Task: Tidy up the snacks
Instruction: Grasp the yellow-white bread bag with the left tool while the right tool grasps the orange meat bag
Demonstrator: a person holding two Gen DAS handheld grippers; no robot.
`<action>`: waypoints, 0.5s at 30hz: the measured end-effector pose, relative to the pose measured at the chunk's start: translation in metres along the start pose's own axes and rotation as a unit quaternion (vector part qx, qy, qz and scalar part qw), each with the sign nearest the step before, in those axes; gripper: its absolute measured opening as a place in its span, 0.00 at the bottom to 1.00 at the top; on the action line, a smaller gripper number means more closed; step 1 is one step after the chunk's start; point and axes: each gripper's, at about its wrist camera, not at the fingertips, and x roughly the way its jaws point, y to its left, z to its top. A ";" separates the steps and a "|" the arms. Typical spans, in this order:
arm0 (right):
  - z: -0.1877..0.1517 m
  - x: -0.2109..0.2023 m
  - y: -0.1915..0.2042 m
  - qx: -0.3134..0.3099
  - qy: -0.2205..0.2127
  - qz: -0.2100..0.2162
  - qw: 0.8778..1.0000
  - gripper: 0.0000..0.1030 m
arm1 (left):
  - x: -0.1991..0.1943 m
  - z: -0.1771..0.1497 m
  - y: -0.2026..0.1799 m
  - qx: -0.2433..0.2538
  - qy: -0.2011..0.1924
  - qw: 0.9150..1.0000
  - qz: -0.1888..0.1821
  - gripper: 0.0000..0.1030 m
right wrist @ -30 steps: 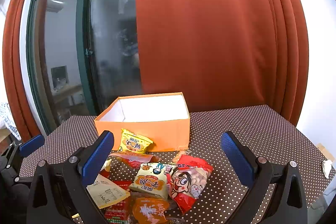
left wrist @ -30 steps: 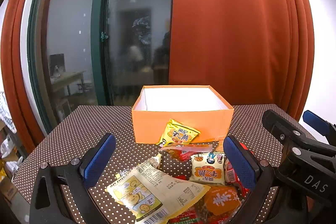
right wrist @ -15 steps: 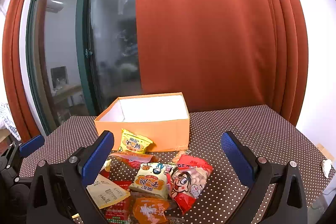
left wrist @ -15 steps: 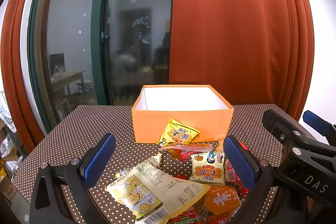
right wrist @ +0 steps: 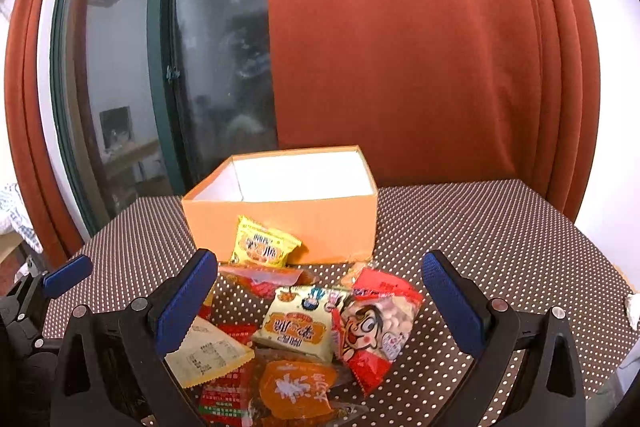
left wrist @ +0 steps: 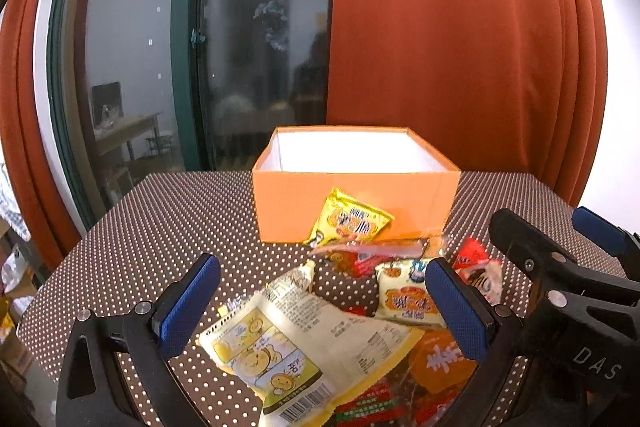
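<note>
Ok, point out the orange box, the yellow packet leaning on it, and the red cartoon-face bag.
Orange box [right wrist: 332, 227], right wrist view, on its front wall.
Yellow packet [right wrist: 262, 247], right wrist view, on its printed front.
Red bag [right wrist: 374, 331], right wrist view, on the cartoon face.

Left gripper: jaws spread wide, blue pads facing inward, nothing between them, held level and pointing forward. Right gripper: likewise wide apart and unloaded, pads parallel. The two sit side by side; the right gripper's black frame shows at the right edge of the left wrist view.
</note>
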 end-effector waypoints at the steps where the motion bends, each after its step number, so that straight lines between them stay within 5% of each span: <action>1: -0.002 0.003 0.001 -0.001 0.005 0.002 1.000 1.00 | 0.001 -0.001 0.001 0.000 0.004 1.000 0.001 0.99; 15: -0.037 0.044 0.015 -0.007 0.082 0.015 0.997 1.00 | 0.041 -0.039 0.006 0.017 0.114 0.993 0.002 1.00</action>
